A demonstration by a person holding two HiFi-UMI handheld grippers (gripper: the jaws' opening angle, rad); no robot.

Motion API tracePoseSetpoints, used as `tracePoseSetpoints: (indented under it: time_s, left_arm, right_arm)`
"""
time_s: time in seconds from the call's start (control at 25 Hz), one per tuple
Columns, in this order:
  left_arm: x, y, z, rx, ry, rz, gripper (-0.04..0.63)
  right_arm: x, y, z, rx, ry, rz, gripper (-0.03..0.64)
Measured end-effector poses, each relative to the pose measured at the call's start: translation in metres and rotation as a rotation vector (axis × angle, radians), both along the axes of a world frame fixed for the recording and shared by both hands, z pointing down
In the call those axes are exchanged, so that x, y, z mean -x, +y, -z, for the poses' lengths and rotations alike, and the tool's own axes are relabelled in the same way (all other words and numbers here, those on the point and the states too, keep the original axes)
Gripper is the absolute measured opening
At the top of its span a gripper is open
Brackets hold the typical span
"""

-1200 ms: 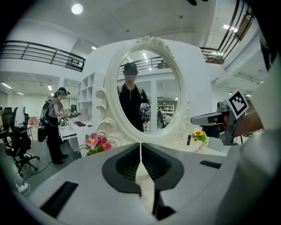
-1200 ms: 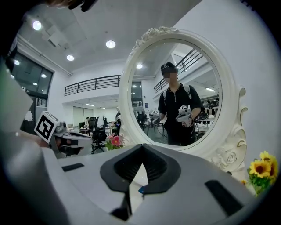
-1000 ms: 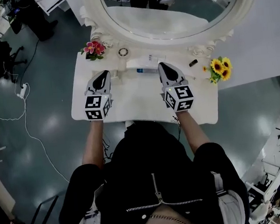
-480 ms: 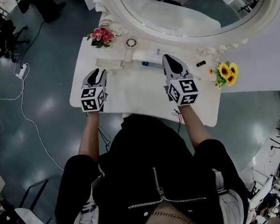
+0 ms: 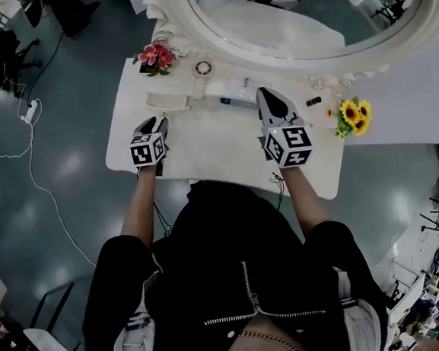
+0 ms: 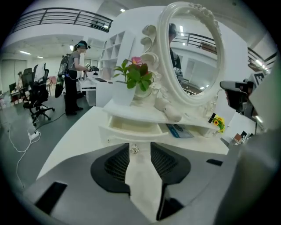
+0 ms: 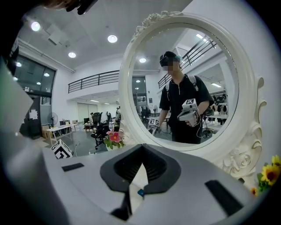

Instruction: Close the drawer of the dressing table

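1. Head view
   - No writing can be read. Each gripper's cube carries black-and-white square markers, and a flat pack point(image 5: 234, 101) has a blue label too small to read.
   - Counted: two grippers, one mirror point(image 5: 283, 28), one drawer point(image 5: 169, 102), one bunch of pink flowers point(image 5: 155, 56), one bunch of sunflowers point(image 5: 352, 113), one ring point(image 5: 203, 67).
   - The drawer stands pulled out of the low shelf under the mirror, at the left rear of the counter point(image 5: 217, 152).
   - The left gripper point(image 5: 156, 124) is over the counter's left front. It points at the drawer, near it but apart.
   - The right gripper point(image 5: 263, 93) is over the middle right, well apart from the drawer.

2. Left gripper view
   - The left gripper point(image 6: 139, 147) is released. Its jaws have just been opening and press on nothing.
   - The open drawer lies straight ahead. Its knob point(image 6: 135, 150) shows in the gap at the jaw tips.
   - The pink flowers sit on the shelf above the drawer.
   - One person point(image 6: 74, 74) stands far back on the left.

3. Right gripper view
   - The right gripper point(image 7: 141, 147) is clenched, its tips meeting on nothing.
   - The mirror fills the view. It reflects the person holding a gripper.
   - The pink flowers are at the left and the sunflowers at the right edge.
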State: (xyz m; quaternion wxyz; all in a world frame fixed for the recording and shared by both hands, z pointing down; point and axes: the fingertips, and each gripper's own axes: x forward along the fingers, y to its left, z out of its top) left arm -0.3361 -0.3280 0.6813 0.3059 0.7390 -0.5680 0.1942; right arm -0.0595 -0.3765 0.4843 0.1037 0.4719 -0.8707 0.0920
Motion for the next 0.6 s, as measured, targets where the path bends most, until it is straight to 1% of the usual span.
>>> tracePoseSetpoints:
  time_s: [0.12,0.36,0.52,0.6]
  left_arm:
    - [-0.002,-0.005,-0.018,0.046,0.017,0.000,0.160]
    - [-0.003,-0.015,-0.048,0.128,0.074,0.031,0.160]
    - [-0.004,-0.019,-0.058,0.143,0.083,0.037,0.146]
    - [-0.005,-0.019,-0.059,0.134,0.081,0.036,0.111]
  right_arm:
    - [-0.008,0.000,0.000,0.004,0.007,-0.021,0.006]
    - [-0.026,0.000,-0.006,0.018,0.018,-0.063,0.005]
    - [-0.035,-0.001,-0.007,0.020,0.020,-0.087,0.005]
    - [-0.038,-0.002,-0.009,0.022,0.020,-0.095,0.006]
